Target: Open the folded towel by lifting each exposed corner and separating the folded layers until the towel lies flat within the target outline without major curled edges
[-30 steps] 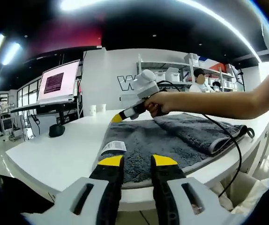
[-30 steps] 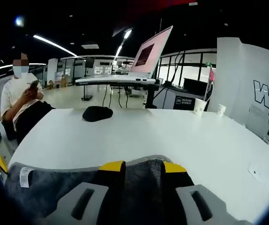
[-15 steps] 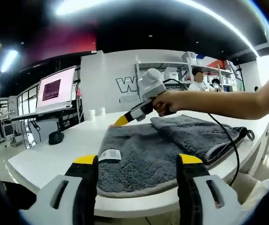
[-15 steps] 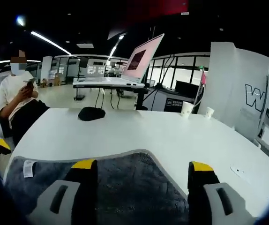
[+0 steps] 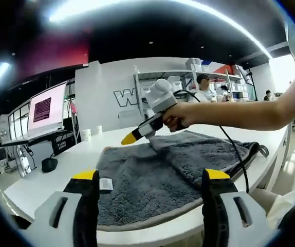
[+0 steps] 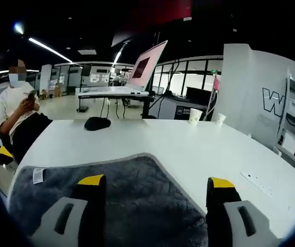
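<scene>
The print on the towel (image 5: 152, 180)'s white label (image 5: 106, 184) is too small to read; the towel's near edge is cut off in the right gripper view.

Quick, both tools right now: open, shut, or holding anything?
Left tool: open, holding nothing, above the grey towel.
Right tool: open, holding nothing, over the towel.

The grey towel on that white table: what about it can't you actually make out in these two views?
- Towel near edge, left gripper view: cut off behind that gripper's jaws.
- Folded layer's underside: covered by its own flap.
- White label, right gripper view: print too small to read.
- Target outline: not discernible on the table.
</scene>
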A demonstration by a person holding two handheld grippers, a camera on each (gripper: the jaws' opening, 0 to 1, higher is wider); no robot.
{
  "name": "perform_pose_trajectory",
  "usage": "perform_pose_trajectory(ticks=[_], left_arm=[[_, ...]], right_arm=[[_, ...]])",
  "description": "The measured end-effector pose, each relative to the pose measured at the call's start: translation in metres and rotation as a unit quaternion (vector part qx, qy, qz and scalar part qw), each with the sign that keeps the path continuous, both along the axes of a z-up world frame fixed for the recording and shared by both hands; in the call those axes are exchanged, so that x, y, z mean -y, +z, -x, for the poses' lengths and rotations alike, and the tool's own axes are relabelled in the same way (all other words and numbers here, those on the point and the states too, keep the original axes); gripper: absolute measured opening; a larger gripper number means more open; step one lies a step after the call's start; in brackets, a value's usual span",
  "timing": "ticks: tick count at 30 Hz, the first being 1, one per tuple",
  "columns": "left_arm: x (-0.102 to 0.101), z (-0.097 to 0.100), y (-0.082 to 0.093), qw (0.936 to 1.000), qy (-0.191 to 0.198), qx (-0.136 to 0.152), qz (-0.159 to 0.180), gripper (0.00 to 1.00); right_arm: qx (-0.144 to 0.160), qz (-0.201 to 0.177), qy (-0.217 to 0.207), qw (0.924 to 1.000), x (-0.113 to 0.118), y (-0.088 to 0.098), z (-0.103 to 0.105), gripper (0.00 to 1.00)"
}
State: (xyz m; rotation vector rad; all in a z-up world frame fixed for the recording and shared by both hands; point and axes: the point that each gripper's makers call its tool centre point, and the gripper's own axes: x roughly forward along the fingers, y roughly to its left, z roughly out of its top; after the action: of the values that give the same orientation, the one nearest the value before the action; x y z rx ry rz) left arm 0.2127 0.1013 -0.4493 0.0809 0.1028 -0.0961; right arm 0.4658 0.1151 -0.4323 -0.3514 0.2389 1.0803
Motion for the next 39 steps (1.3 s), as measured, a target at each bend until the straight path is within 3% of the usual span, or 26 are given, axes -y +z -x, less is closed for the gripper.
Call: perform_pose_trajectory(ticks=[5,13,14,15,20,27,32,36,39], left_arm=[[0.011,-0.002,0.001,0.9998,-0.019,0.000,-0.006,0.77],[0.034,-0.002,0.020,0.9975,-0.060,0.021,-0.032,0.77],[0.046,-0.002,0.021,0.9937,-0.095,0.024,-0.055,0.76],[0.050,-0.002,0.021,0.9922,-0.104,0.026,-0.064,0.76],[0.065,0.000,0.024,0.9881,-0.129,0.028,-0.079,0.74],[0.073,-0.004,0.024,0.9772,-0.152,0.037,-0.144,0.69],[0.078,-0.005,0.024,0.9737,-0.170,0.036,-0.147,0.68],[0.085,-0.001,0.024,0.9676,-0.183,0.036,-0.170,0.63],[0.089,-0.004,0.015,0.9658,-0.193,0.016,-0.173,0.61]], right_arm=[[0.003,0.002,-0.011,0.9999,0.010,-0.001,0.000,0.79],[-0.002,-0.005,-0.023,0.9997,0.031,0.004,-0.001,0.78],[-0.003,-0.005,-0.023,0.9997,0.035,0.005,0.001,0.77],[-0.003,-0.005,-0.023,0.9997,0.037,0.005,0.002,0.76],[-0.004,-0.010,-0.026,0.9996,0.047,0.007,0.010,0.75],[0.000,-0.012,-0.042,0.9991,0.061,0.011,0.015,0.73],[0.002,-0.017,-0.044,0.9989,0.072,0.013,0.018,0.72],[-0.005,-0.019,-0.059,0.9981,0.088,0.012,0.016,0.72],[-0.007,-0.021,-0.060,0.9979,0.096,0.011,0.018,0.71]])
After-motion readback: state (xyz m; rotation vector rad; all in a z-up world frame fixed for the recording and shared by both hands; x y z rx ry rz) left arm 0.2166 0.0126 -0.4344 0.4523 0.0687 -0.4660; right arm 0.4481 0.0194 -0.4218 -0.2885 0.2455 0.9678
